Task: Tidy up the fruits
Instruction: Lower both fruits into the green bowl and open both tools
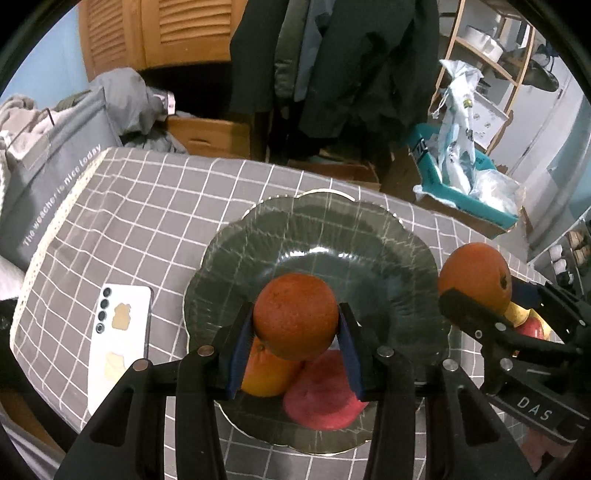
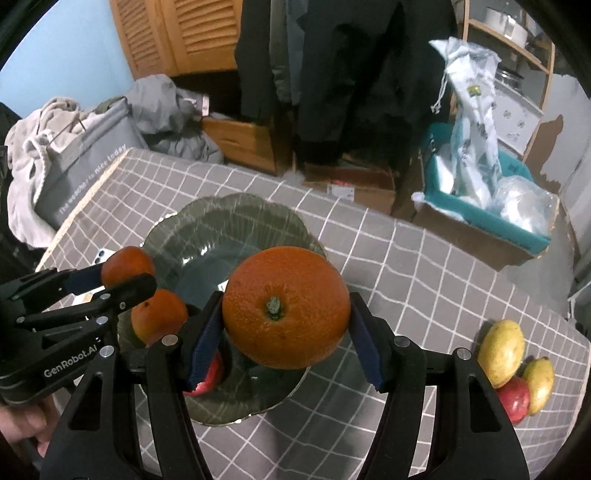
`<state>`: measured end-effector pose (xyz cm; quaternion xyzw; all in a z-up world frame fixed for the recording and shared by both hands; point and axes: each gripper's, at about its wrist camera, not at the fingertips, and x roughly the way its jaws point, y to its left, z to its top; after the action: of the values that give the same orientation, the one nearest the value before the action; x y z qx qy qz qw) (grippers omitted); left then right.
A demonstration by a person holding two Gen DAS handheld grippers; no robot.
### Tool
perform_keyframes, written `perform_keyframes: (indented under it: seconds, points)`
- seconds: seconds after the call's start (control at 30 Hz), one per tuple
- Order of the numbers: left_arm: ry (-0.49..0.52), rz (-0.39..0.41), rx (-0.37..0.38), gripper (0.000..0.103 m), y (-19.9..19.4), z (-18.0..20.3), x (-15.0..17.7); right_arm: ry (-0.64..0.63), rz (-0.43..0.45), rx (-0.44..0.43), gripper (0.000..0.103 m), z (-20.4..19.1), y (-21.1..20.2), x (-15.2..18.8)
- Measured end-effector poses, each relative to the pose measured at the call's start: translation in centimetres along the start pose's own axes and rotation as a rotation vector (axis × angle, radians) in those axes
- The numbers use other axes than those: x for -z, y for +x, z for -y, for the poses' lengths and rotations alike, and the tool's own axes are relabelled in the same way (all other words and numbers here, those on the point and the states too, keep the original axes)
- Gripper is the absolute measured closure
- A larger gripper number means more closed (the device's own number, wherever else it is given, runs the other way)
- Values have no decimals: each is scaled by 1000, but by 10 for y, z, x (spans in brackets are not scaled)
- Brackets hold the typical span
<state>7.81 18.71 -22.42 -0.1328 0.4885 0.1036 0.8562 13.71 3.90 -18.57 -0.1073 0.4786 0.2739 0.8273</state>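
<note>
My left claw (image 1: 295, 332) holds one orange (image 1: 295, 315), my right claw (image 2: 286, 328) another orange (image 2: 286, 306). Dropped carelessly, they could roll off the plate (image 1: 332, 229).

A home: hanging coats (image 1: 332, 55), louvred wardrobe (image 1: 155, 33), laundry heaps (image 2: 44, 147).

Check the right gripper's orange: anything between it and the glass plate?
Nothing visible blocks it. The right gripper holds the orange over the glass plate. The plate's near-left part already holds an orange and a red apple; its far side is free.
</note>
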Motion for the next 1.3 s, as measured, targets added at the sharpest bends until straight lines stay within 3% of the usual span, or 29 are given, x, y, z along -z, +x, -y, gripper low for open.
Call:
perform_keyframes:
  seconds: [0.63,0.83,1.3]
  points:
    - [-10,-81,-4,58,27,-2,8,14,-50,-23,38,1,21,4]
    - [-12,-52,-3,36,21,-3,6,26,-57,-32,38,1,23,5]
    - [-37,-48,-26,34,9,-12,7,28,-105,-60,36,-4,32,6]
